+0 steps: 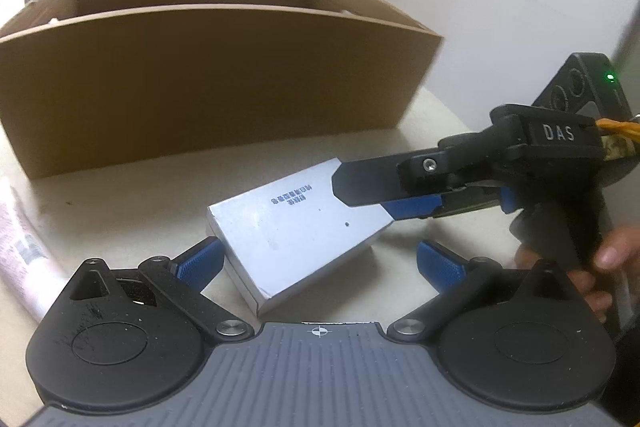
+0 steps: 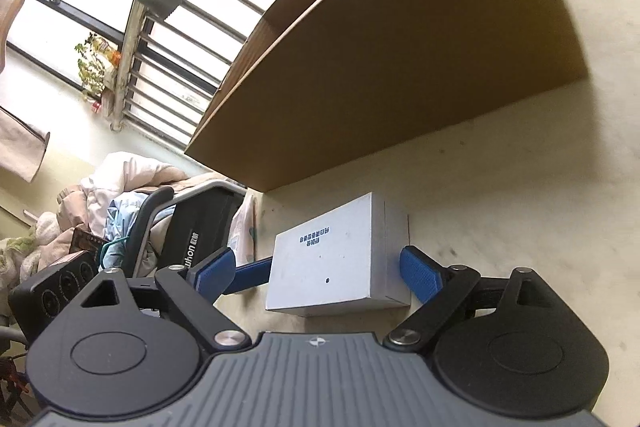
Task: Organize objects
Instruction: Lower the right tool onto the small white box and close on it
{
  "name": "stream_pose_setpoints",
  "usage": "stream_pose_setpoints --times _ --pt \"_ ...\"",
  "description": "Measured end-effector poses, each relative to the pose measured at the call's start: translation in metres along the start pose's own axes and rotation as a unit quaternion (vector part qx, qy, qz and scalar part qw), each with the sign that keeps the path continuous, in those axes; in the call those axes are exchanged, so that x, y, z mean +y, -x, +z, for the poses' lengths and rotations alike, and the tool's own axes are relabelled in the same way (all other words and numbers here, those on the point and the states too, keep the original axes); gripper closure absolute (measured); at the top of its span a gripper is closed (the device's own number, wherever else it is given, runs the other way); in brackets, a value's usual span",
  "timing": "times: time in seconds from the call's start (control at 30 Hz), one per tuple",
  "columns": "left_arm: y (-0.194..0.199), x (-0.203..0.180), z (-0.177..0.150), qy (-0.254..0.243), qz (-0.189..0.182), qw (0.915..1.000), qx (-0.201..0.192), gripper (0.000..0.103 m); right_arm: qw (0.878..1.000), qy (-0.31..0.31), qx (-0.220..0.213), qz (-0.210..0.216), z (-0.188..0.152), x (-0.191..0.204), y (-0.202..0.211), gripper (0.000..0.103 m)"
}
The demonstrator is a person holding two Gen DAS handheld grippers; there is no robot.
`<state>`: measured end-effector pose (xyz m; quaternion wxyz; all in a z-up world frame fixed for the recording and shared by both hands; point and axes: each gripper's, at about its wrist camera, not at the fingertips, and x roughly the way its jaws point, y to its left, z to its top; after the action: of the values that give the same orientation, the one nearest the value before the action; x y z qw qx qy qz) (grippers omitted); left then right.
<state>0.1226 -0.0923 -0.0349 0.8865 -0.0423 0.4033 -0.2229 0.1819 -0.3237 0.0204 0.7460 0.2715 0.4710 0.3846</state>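
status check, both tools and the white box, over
Left tool open, white box between its fingers, untouched. Right tool open, straddling it. Box flat on table, in front of cardboard box. Path clear.

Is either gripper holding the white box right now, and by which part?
Neither. The white box lies on the table; both grippers are open around it.
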Motion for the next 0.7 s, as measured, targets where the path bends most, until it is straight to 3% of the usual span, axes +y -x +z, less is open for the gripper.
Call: stream_pose_setpoints --times 0.2,0.4,0.7 --pt "0.004 -0.015 -0.012 -0.018 -0.024 0.9995 0.0 0.0 1.0 -0.006 -0.013 -0.011 -0.013 -0.003 0.019 0.01" --pt "-0.002 -0.021 -0.015 -0.043 -0.015 0.9989 -0.01 0.001 0.999 -0.004 -0.028 -0.038 -0.021 0.0 0.018 0.012" --pt "-0.018 -0.024 -0.02 -0.079 0.03 0.9963 -0.021 0.013 0.995 0.013 -0.047 -0.085 -0.029 0.009 0.012 0.036"
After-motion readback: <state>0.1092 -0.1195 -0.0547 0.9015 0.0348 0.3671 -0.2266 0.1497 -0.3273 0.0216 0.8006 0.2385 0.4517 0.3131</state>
